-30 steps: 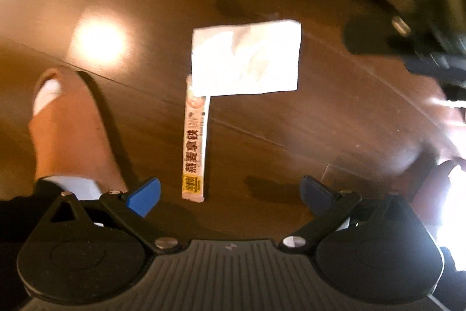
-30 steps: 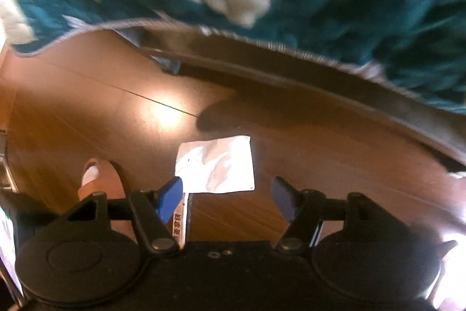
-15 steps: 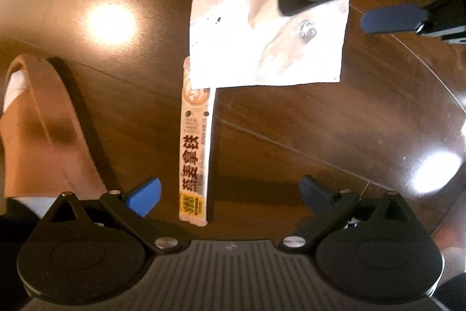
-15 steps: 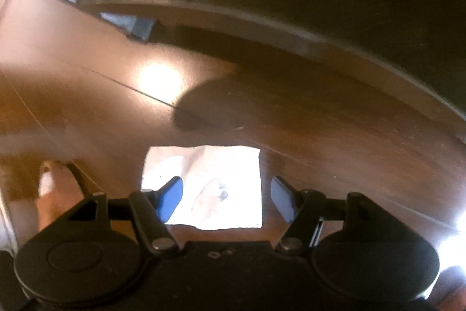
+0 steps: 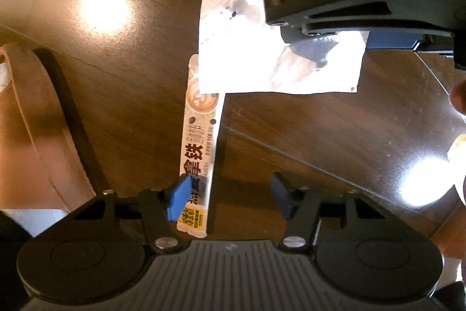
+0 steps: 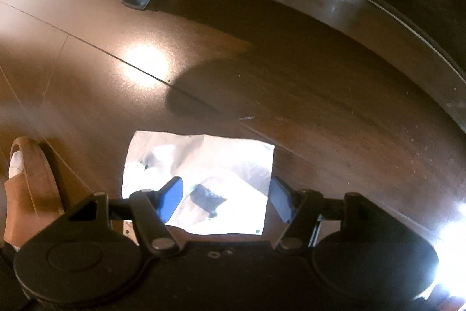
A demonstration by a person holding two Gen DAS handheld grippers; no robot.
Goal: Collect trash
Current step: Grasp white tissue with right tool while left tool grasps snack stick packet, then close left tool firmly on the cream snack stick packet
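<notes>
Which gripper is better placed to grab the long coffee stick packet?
Left. The left gripper, jaws just closing, already straddles the coffee stick packet; the right gripper sits over the silver wrapper.

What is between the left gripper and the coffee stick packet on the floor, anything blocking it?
Nothing visible blocks it. The left gripper has just been closing, and the coffee stick packet lies flat between its jaws, beside the left pad; the right pad is clear of it. The silver foil wrapper covers only the packet's far end.
</notes>
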